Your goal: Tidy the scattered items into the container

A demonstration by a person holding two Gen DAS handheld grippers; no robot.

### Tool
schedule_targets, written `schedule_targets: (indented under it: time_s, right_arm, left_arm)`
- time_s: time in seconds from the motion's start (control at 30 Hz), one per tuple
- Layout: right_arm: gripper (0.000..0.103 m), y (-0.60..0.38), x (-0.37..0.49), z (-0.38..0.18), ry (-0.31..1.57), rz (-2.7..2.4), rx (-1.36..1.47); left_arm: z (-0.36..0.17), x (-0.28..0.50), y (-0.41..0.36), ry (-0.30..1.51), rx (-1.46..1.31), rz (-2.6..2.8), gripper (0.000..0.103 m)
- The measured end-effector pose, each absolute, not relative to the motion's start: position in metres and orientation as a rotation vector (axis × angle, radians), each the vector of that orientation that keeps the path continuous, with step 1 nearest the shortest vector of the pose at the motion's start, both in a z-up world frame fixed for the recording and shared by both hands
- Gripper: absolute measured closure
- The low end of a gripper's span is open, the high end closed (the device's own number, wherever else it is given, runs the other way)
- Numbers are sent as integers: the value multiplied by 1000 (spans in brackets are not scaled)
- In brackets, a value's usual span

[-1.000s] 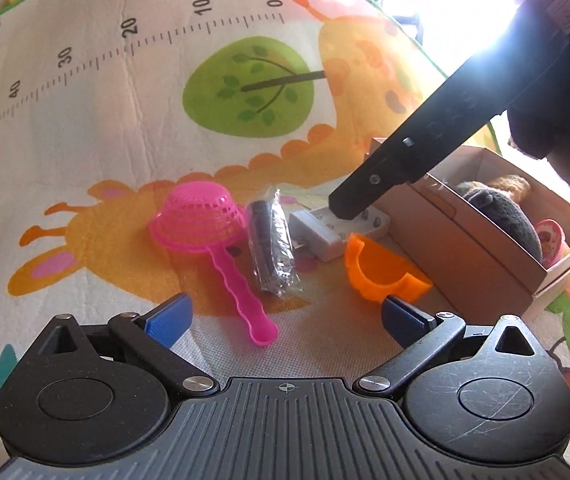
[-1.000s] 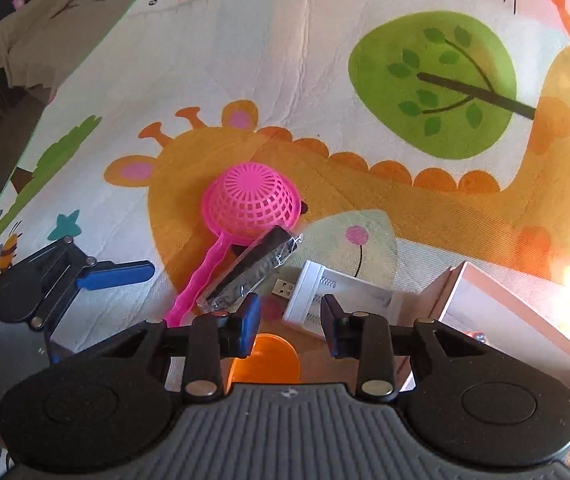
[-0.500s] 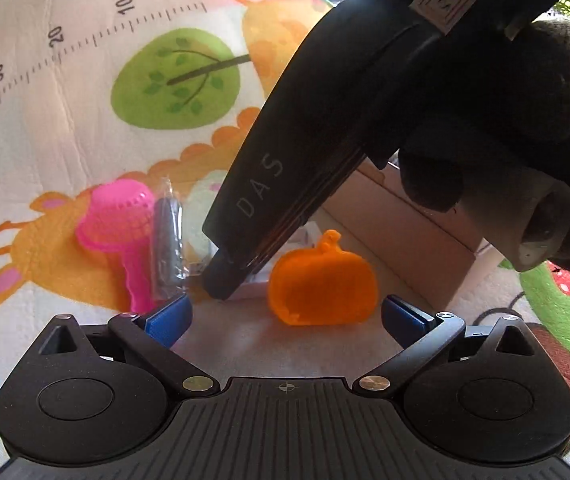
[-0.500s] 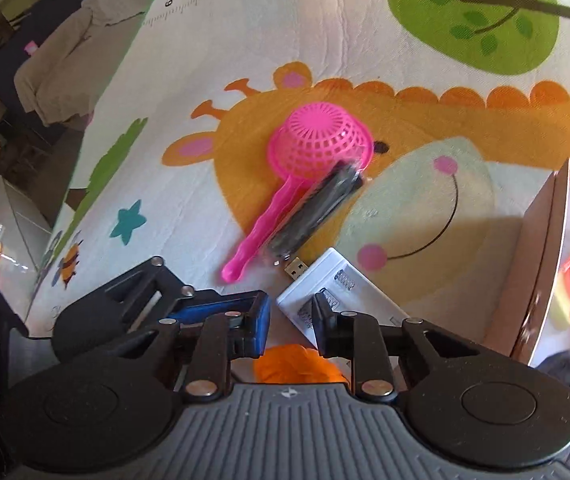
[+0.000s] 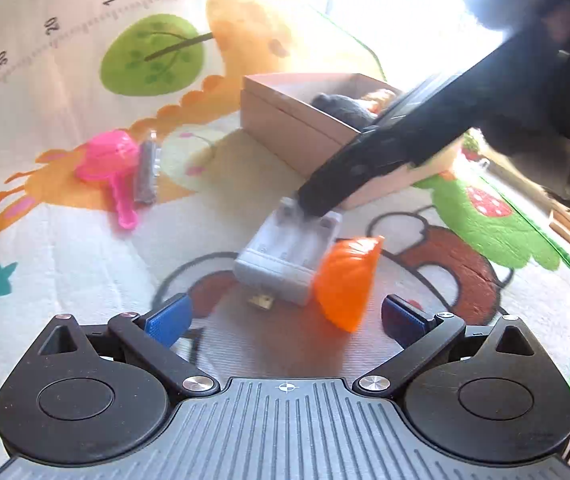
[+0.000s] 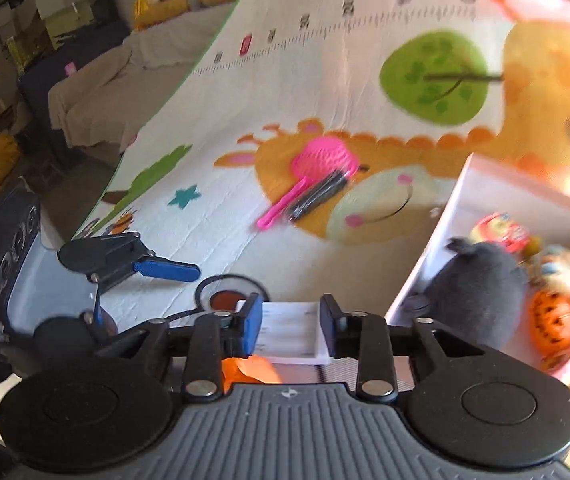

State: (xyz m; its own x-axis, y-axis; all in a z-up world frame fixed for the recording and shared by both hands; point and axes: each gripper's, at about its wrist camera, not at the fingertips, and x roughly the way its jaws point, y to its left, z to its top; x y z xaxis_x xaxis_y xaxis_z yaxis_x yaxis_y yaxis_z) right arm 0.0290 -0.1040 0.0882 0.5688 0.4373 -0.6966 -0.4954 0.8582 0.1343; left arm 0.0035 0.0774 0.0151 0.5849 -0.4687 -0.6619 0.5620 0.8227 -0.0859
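**White charger dragged toward the box, jaws just loosened**

Since the earlier frames the white charger (image 5: 289,256) and the orange pumpkin mould (image 5: 347,280) have slid away from the pink strainer (image 5: 111,160) and now lie just in front of the cardboard box (image 5: 285,120), near its front corner. The right hand-held gripper (image 6: 291,326) has travelled with them; its jaws have just been opening from a tight pinch and now stand narrow, with the charger between them. Its tip rests on the charger's far end, but whether the pads press on it cannot be told. The left hand-held gripper (image 5: 285,316) hangs wide and empty just short of the charger and the mould.

As a judgement, the charger is close enough to the box to be lifted in next, but the loosened jaws suggest a regrip is needed first.

Inside the box already lie a grey plush toy (image 6: 477,292), an orange pumpkin toy (image 6: 555,318) and a red-topped item. Well left of the box, on the play mat (image 5: 65,280), the strainer and a dark packet (image 5: 147,168) touching it wait for their turn. The mould leans against the charger's side and could be knocked or carried along in the lift; the box's near wall also has to be cleared.
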Motion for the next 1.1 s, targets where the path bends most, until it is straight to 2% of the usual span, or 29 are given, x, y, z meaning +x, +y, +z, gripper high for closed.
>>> schedule_targets:
  time_s: [0.07, 0.2, 0.3, 0.47, 0.57, 0.63, 0.77, 0.9, 1.0, 1.1]
  right_arm:
    - [56, -118, 14, 92, 742, 517, -77]
    - [56, -134, -4, 79, 750, 479, -84]
    - [55, -137, -15, 63, 750, 457, -124]
    - [53, -118, -14, 44, 748, 483, -192]
    - [39, -99, -18, 45, 697, 523, -207]
    - [36, -80, -20, 48, 648, 578, -242]
    - [39, -30, -13, 43, 575, 651, -378]
    - [40, 8, 13, 28, 590, 672, -400]
    - [54, 14, 31, 16, 635, 646, -415]
    - [58, -5, 33, 15, 698, 618, -393]
  left_arm:
    - [20, 27, 87, 740, 50, -496, 0]
    - [24, 80, 94, 717, -108, -286, 1]
    - [31, 106, 84, 721, -173, -358, 1]
    - [36, 115, 54, 691, -3, -284, 1]
    - [28, 126, 62, 758, -61, -342, 1]
    - [32, 122, 76, 761, -132, -382, 1]
    - [47, 113, 95, 728, -103, -300, 0]
    - [54, 114, 99, 741, -6, -220, 0]
    - [51, 120, 100, 759, 13, -222, 0]
    - [46, 129, 97, 760, 18, -223, 0]
